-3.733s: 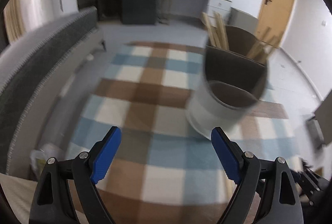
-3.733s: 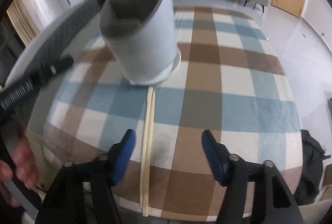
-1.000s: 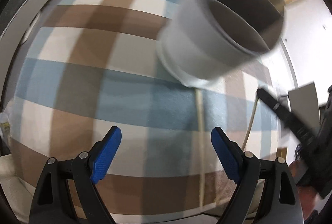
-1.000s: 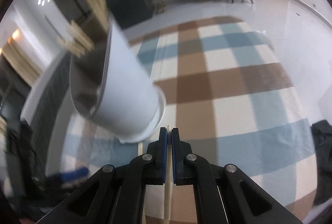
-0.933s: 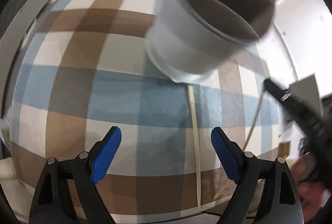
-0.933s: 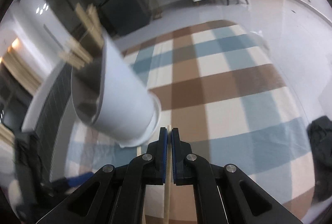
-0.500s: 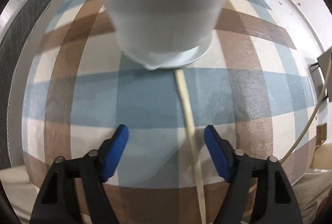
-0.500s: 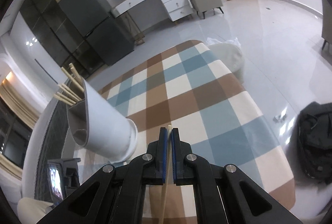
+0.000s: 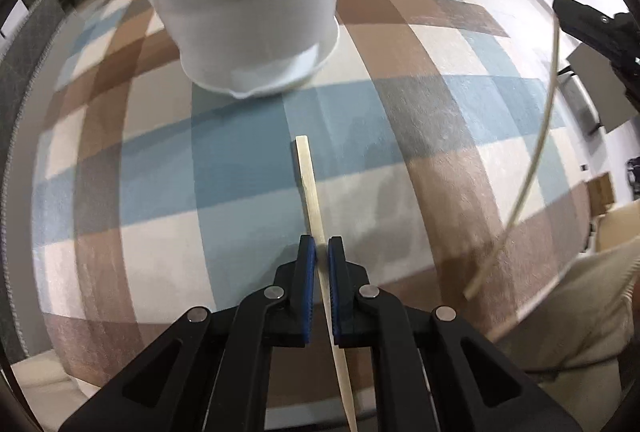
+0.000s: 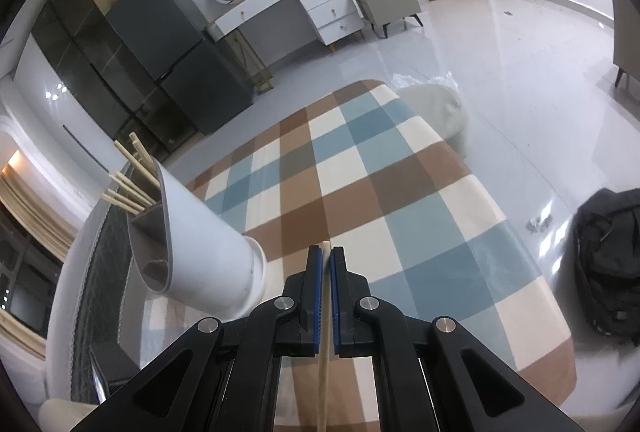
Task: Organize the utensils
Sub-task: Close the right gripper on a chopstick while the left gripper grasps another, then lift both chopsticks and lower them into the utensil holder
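A pale wooden chopstick (image 9: 308, 175) lies on the checked tablecloth (image 9: 160, 171), pointing at the white utensil holder (image 9: 248, 11). My left gripper (image 9: 322, 250) points steeply down, its jaws closing tight on this stick, blue pads pressing both sides. At the upper right of the left wrist view, my right gripper (image 9: 560, 5) holds a second chopstick (image 9: 540, 151) in the air. In the right wrist view, the right gripper (image 10: 326, 260) is shut on that chopstick (image 10: 322, 392). The holder (image 10: 208, 252) stands to its left with several chopsticks (image 10: 132, 183) in the rear compartment.
The table's rounded edge runs close below both grippers. A person's beige clothing (image 9: 580, 332) is at the right. On the floor beyond lie a black bag (image 10: 608, 252) and a pale cushion (image 10: 436, 111). A dark quilted sofa edge (image 10: 92, 292) lies left of the holder.
My left gripper swung in over the lying chopstick and went from wide open to shut on it. The right gripper rose with its chopstick earlier, then held still.
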A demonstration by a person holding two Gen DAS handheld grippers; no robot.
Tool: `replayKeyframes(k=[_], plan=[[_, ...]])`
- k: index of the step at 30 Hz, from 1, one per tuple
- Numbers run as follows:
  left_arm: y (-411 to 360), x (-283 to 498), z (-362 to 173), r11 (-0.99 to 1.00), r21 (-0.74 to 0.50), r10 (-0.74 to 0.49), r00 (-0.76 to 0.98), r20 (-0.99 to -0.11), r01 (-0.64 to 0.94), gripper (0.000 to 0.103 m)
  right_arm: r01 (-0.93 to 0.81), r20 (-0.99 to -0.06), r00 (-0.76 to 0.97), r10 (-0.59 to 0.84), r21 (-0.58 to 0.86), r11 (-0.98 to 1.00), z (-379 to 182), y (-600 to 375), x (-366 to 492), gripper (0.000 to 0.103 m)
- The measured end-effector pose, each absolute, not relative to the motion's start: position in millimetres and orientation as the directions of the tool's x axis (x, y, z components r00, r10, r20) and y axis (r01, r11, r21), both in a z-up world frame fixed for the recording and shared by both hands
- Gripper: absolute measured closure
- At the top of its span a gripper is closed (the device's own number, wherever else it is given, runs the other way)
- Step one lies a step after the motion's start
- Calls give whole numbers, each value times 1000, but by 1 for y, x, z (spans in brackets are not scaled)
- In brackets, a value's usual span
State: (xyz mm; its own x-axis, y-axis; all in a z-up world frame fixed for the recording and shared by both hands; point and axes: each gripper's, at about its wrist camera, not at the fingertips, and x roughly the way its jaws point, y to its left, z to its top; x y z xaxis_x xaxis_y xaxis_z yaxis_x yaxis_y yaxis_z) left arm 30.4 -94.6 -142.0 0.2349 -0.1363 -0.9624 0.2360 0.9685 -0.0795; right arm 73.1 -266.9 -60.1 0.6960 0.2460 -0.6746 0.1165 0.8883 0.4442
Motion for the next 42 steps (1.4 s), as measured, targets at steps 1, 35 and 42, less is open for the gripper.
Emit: replayKeyframes(k=[1,35,42], plan=[[-93,31,-142,968,-79,-135,226,-965,238,98,117,-674,697,244,443,889,-60,-266,73,100],[-76,75,-80,973,-183,-225,415,-881,138,101,-2,-665,704,249,349,937,-40,-223,46,100],[-58,58,-43,957,-242,-291,532,-795,162,101,-82,-623,744,243,275,958,-19,-189,27,100]])
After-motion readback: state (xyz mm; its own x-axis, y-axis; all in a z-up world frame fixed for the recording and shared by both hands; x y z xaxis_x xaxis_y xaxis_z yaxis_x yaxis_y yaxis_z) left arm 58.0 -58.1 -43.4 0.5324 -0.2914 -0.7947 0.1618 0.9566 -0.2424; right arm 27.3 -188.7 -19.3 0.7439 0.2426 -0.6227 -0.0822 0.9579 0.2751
